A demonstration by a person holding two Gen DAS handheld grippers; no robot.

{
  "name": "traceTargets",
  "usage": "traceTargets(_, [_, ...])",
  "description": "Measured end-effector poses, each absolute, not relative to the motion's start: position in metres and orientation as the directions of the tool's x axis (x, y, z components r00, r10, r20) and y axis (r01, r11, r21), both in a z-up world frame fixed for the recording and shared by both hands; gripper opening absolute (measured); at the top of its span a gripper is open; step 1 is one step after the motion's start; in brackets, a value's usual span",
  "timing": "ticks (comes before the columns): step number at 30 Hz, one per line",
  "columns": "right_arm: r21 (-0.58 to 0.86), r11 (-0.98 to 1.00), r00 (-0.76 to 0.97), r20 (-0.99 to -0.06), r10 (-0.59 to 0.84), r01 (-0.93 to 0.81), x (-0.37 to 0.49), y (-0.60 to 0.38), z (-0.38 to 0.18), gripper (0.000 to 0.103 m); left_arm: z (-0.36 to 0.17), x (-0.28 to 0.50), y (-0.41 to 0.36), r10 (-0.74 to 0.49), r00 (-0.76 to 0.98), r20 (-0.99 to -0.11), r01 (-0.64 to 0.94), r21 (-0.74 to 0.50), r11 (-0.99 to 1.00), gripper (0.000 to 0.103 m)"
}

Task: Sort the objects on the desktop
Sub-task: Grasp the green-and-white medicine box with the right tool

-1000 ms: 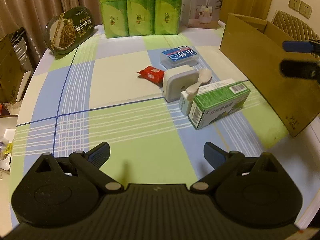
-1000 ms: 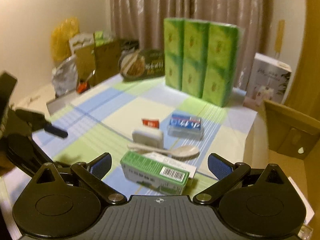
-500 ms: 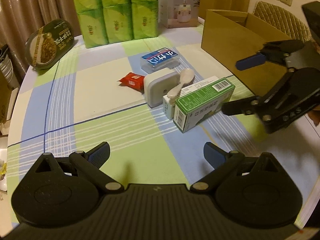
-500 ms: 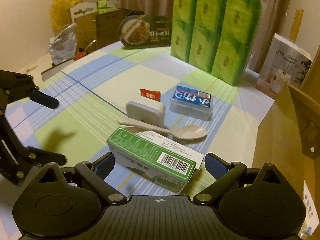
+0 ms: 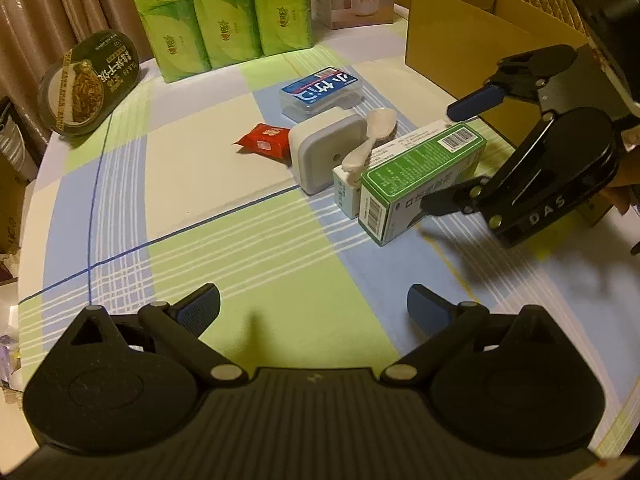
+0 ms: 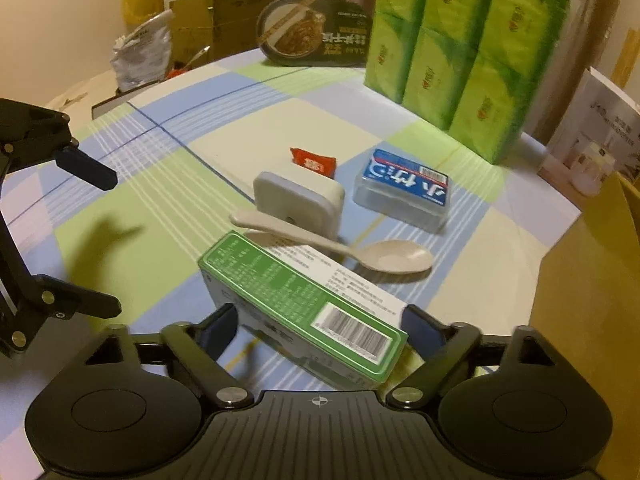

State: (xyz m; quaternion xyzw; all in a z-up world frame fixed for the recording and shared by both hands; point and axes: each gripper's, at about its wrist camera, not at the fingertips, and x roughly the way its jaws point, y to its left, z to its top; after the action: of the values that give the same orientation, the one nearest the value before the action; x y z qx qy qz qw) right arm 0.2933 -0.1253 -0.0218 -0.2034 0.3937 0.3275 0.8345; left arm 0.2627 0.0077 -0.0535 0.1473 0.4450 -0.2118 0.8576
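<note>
The right tongs (image 6: 318, 330) are closing around the green box (image 6: 298, 304), pads not visibly pressing yet. The left tongs (image 5: 314, 308) are hanging released over the worktop (image 5: 208, 272), at the box's seven o'clock.

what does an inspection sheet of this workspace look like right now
surface: table under a checked cloth
job's things: green box, white box beside it, spoon resting across both, grey case, red sachet, blue tub
clutter: tissue packs, noodle bowl, carton, appliance box
grippers: left hand-held gripper open over bare cloth; right hand-held gripper has just been closing around the green box, grip unclear
cables: nothing seen
surroundings: curtains, wall sockets, chair back
</note>
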Motion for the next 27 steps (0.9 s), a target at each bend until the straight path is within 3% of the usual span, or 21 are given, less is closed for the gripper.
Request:
traceTargets(5, [-0.019, 0.721, 0.432, -0.811, 0.394, -0.693, 0.294, -0.134, -0.014, 0.065, -0.055, 0.267, 0.007, -0.233, 0.509, -0.828, 0.492, 0.058, 0.869, 0.098])
traceTargets(7, [0.028, 0.72, 0.392, -0.824, 0.409, -0.693, 0.292, -0.135, -0.012, 0.053, -0.055, 0.268, 0.008, -0.232, 0.511, -0.828, 0.488, 0.057, 0.871, 0.098])
traceTargets(10, [0.064, 0.7, 0.34, -0.84, 0.423, -0.711, 0.287, -0.133, -0.011, 0.044, -0.054, 0.269, 0.007, -0.233, 0.514, -0.826, 0.486, 0.057, 0.872, 0.098])
traceTargets(21, [0.034, 0.637, 0.336, -0.827, 0.451, -0.77, 0.281, -0.118, -0.025, 0.045, -0.054, 0.269, 0.009, -0.231, 0.513, -0.827, 0.48, 0.054, 0.875, 0.098])
traceTargets(25, [0.069, 0.642, 0.311, -0.832, 0.46, -0.764, 0.278, -0.118, -0.022, 0.029, -0.055, 0.269, 0.011, -0.226, 0.51, -0.83, 0.477, 0.054, 0.877, 0.098])
traceTargets(27, [0.052, 0.663, 0.327, -0.839, 0.435, -0.747, 0.272, -0.118, -0.019, 0.028, -0.056, 0.269, 0.013, -0.225, 0.51, -0.83, 0.471, 0.051, 0.881, 0.098])
